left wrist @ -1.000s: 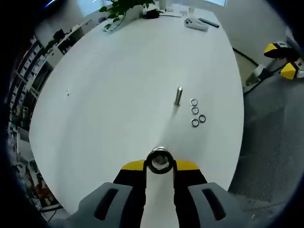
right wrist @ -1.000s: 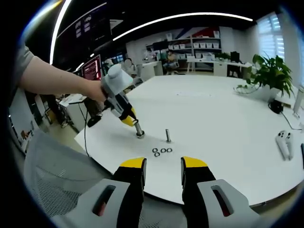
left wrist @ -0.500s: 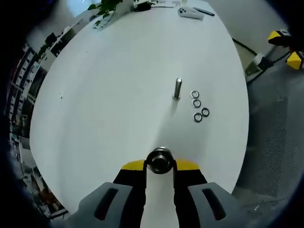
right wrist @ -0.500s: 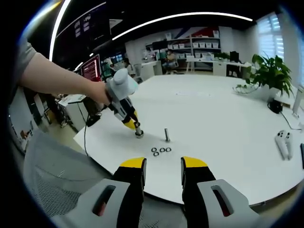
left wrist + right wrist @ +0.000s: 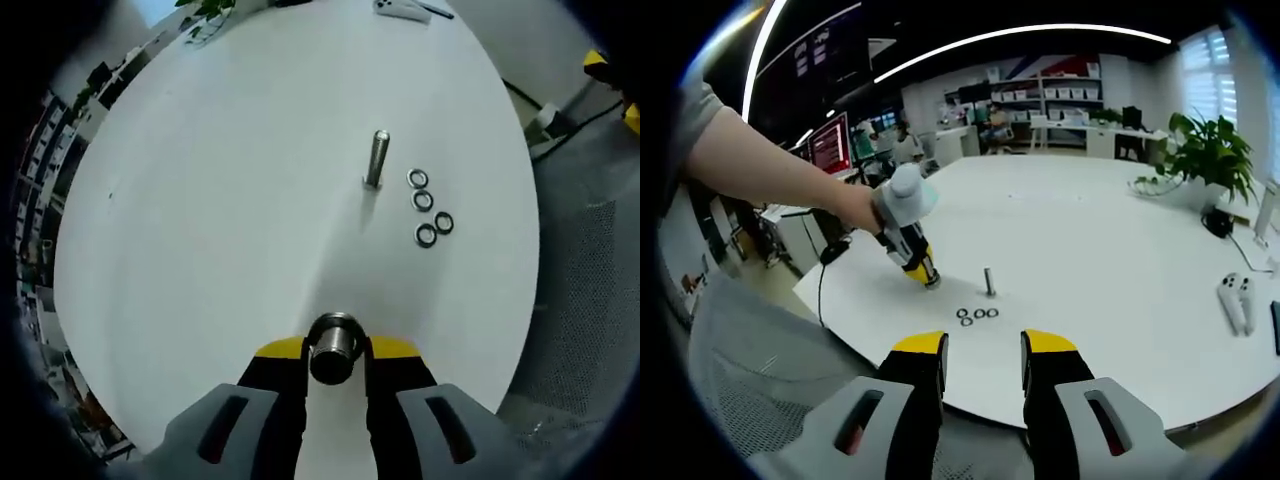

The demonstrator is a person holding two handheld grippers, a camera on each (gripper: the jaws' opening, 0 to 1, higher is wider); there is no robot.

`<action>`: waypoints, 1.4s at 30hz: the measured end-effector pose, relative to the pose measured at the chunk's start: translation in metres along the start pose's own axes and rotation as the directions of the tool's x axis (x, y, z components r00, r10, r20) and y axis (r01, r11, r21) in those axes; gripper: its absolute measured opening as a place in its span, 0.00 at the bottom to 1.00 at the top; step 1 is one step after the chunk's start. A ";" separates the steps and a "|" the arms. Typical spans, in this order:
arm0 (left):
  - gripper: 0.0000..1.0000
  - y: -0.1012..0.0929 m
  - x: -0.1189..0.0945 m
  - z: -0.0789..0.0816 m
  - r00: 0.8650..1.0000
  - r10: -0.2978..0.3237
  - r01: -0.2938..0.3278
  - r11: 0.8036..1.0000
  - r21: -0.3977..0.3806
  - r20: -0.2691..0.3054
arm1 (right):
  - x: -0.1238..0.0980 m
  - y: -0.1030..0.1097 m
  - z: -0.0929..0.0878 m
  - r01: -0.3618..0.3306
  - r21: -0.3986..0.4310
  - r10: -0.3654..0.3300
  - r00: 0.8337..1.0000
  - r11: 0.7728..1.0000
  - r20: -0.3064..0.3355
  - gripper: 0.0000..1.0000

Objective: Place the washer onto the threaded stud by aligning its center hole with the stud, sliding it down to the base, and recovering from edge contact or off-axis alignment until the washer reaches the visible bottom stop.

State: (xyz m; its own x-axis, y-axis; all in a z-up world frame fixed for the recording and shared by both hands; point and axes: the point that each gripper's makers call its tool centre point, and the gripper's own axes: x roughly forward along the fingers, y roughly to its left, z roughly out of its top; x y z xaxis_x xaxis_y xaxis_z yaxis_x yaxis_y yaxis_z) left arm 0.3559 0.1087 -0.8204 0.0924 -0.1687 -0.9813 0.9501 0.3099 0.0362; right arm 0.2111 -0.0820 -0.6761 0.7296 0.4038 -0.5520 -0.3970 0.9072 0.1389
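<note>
While the left claw (image 5: 338, 352) stays clamped on a steel cylinder (image 5: 334, 349), the right claw (image 5: 983, 362) stands apart, near four washers (image 5: 979, 315) beside the upright threaded stud (image 5: 989, 281) on the white surface (image 5: 1090, 250).

You are facing a table (image 5: 1120, 250) with a threaded stud (image 5: 377, 158) standing upright on it. In the left gripper view, four washers (image 5: 428, 208) lie flat just to the right of the stud. In the right gripper view, the left gripper (image 5: 930, 281) sits left of the stud, near the table's edge, and a potted plant (image 5: 1208, 160) stands far right.
</note>
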 end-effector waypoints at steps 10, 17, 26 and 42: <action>0.23 0.003 0.000 -0.002 0.998 0.014 -0.013 0.999 -0.032 0.054 | 0.000 0.000 0.000 0.001 -0.003 -0.001 1.000 1.000 -0.003 0.31; 0.30 0.008 -0.015 -0.007 0.994 0.055 -0.048 0.996 -0.072 0.093 | 0.000 0.001 0.000 -0.004 -0.009 0.004 1.000 1.000 -0.004 0.31; 0.29 0.007 -0.066 -0.012 0.946 0.188 -0.105 0.949 -0.296 0.265 | 0.000 0.004 0.001 -0.017 -0.019 0.017 1.000 1.000 0.000 0.31; 0.32 -0.064 -0.168 -0.048 0.749 0.416 -0.053 0.813 -0.580 0.515 | 0.000 0.011 0.004 -0.057 -0.027 0.058 0.998 0.998 0.017 0.31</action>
State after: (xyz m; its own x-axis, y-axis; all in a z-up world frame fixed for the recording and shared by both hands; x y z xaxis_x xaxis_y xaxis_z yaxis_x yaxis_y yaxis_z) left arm 0.2654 0.1624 -0.6673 0.6183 -0.4794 -0.6228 0.5944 0.8037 -0.0286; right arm 0.2090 -0.0712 -0.6709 0.7145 0.4574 -0.5294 -0.4529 0.8791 0.1483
